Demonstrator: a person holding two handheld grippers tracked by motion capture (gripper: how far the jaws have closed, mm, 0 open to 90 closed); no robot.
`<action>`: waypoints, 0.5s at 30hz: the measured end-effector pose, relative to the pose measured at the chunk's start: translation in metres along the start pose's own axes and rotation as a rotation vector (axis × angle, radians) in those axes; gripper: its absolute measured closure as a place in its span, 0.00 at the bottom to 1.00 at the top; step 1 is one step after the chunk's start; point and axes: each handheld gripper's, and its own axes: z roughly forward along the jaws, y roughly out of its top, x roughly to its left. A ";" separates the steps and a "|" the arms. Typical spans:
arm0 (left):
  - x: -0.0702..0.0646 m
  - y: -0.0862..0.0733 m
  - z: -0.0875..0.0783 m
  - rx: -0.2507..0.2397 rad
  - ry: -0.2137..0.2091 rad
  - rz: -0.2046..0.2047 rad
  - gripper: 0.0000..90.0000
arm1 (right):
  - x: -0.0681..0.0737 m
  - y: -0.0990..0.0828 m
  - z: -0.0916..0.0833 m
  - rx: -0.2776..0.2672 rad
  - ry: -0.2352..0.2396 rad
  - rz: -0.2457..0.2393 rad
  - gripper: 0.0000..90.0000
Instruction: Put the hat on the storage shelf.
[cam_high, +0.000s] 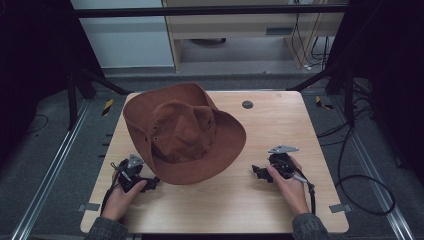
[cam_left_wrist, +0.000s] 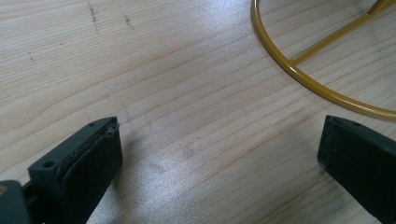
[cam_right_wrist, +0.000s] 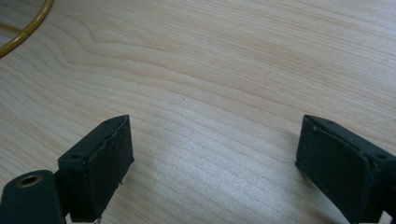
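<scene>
A brown wide-brimmed hat (cam_high: 182, 132) sits at the middle-left of the wooden table (cam_high: 280, 125), its brim tilted up at the back. My left gripper (cam_high: 151, 182) rests on the table just beside the hat's front-left brim, held by a hand. In the left gripper view, the left gripper (cam_left_wrist: 224, 158) is open over bare wood, with a yellow wire ring (cam_left_wrist: 289, 70) lying ahead to the right. My right gripper (cam_high: 258, 172) rests on the table to the right of the hat. It is open (cam_right_wrist: 215, 158) with nothing between the jaws, and the yellow ring (cam_right_wrist: 28, 28) curves at the upper left.
A small dark round disc (cam_high: 247, 104) is set in the table near its far edge. Cables (cam_high: 360, 180) trail on the floor to the right. Metal rails run along both sides of the table, and a cabinet (cam_high: 250, 25) stands beyond it.
</scene>
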 end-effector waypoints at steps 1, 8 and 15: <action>0.000 0.000 0.000 0.000 0.000 0.000 0.00 | 0.000 0.000 0.000 -0.004 0.001 0.004 0.12; 0.000 0.000 0.000 0.000 0.000 0.000 0.00 | 0.002 -0.001 0.002 -0.028 -0.009 0.017 0.11; 0.000 0.000 0.000 0.000 -0.001 0.002 0.00 | 0.003 -0.002 0.004 -0.046 -0.024 0.019 0.11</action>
